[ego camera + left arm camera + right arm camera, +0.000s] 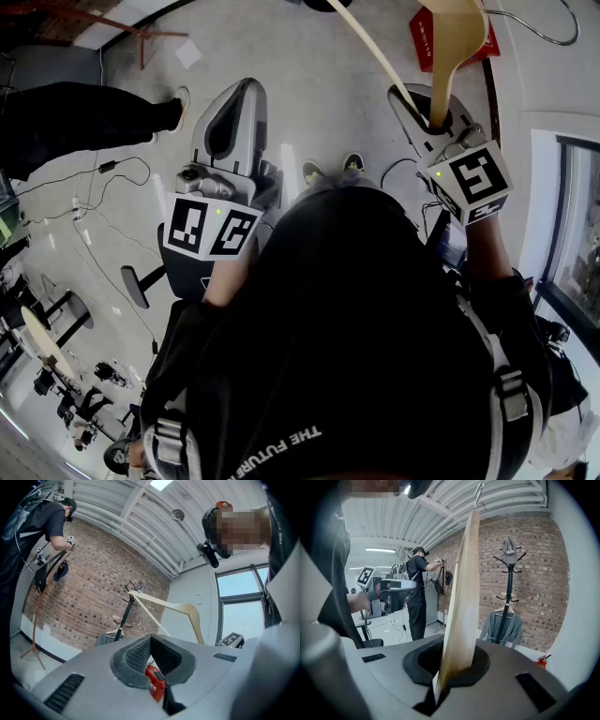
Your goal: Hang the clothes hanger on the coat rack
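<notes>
A: Well, where's the hanger (466, 588)?
B: Clamped in the jaws of the right gripper (457, 665); the left gripper (151, 641) is closed, empty.
A: Anything around?
B: Ahead, the coat rack (508, 597) by the brick wall (543, 573), a grey robe (501, 627) on it.

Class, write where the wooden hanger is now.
The hanger sits upper right in the head view, clamped in the right gripper, with the coat rack ahead by the brick wall.

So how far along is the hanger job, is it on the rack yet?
Not yet. Done: the pick-up, the right gripper is shut on the wooden hanger. In hand: holding it up, away from the coat rack by the brick wall. Left: reaching the rack and hooking it on. The left gripper holds nothing.
</notes>
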Motion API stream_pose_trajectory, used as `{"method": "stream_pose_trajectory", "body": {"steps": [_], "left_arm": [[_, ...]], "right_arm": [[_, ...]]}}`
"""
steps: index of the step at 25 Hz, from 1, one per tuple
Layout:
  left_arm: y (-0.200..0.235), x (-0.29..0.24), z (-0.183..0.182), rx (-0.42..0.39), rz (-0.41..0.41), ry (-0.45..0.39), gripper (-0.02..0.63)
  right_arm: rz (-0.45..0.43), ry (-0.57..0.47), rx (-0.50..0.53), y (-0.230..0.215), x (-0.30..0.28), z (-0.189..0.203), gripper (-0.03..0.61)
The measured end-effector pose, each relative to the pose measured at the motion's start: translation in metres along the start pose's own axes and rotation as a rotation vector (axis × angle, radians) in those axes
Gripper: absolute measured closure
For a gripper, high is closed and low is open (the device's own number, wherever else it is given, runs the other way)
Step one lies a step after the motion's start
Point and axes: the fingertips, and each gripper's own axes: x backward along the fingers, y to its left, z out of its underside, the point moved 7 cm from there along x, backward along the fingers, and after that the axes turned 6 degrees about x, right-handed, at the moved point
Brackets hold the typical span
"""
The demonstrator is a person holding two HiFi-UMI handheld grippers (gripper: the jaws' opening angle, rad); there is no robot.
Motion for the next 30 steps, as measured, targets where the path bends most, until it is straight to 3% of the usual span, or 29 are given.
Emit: {"method": "stream_pose_trajectory", "body": {"steps": [19, 30], "left_arm": [[0.013, 0.012, -0.010, -0.015, -0.037, -0.028, 0.600], [0.043, 0.036, -0.028, -0.005, -0.033, -0.042, 0.600]], "right_arm": [[0.016, -0.010, -0.001, 0.000, -0.009, -0.005, 0.560], [0.012, -0.011, 0.013, 0.025, -0.036, -0.032, 0.560]]}}
